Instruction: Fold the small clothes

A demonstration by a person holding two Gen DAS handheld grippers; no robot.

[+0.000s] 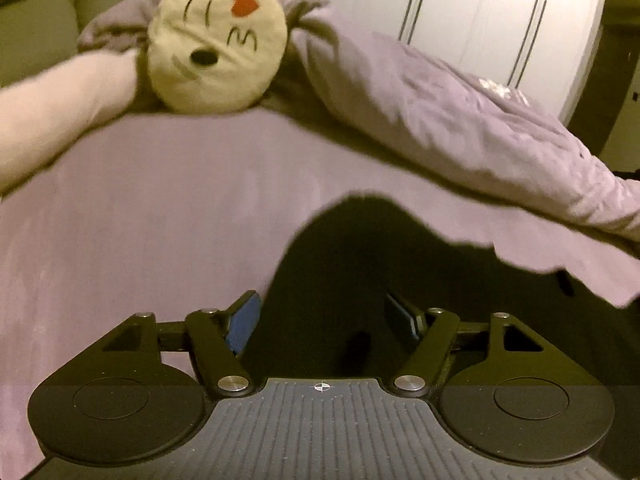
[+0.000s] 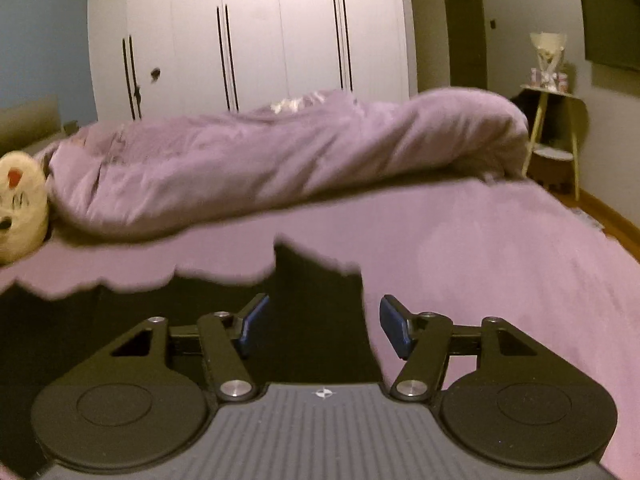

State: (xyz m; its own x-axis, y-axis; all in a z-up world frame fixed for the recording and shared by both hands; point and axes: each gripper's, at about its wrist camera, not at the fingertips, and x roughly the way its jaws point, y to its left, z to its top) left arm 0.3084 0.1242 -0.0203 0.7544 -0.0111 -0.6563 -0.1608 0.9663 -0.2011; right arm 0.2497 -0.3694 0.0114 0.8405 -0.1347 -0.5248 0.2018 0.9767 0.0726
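A black garment (image 1: 380, 248) lies flat on the purple bed sheet (image 1: 140, 220), with an uneven far edge. My left gripper (image 1: 323, 320) hovers over its left part, open, the blue pads (image 1: 244, 322) wide apart and not pressing on the cloth. In the right wrist view the same black garment (image 2: 312, 292) fills the lower left, and its right edge runs between the fingers. My right gripper (image 2: 323, 326) is open over that edge; one blue pad (image 2: 394, 328) is over bare sheet (image 2: 500, 260). Nothing is gripped by either one.
A round cream plush cushion (image 1: 218, 44) with a drawn face and a red heart rests at the head of the bed. Beside it lies a pale pink pillow (image 1: 60, 100). A bunched purple duvet (image 2: 280, 160) crosses the far side. A white wardrobe (image 2: 248, 32) and a small side table (image 2: 556, 132) stand beyond the bed.
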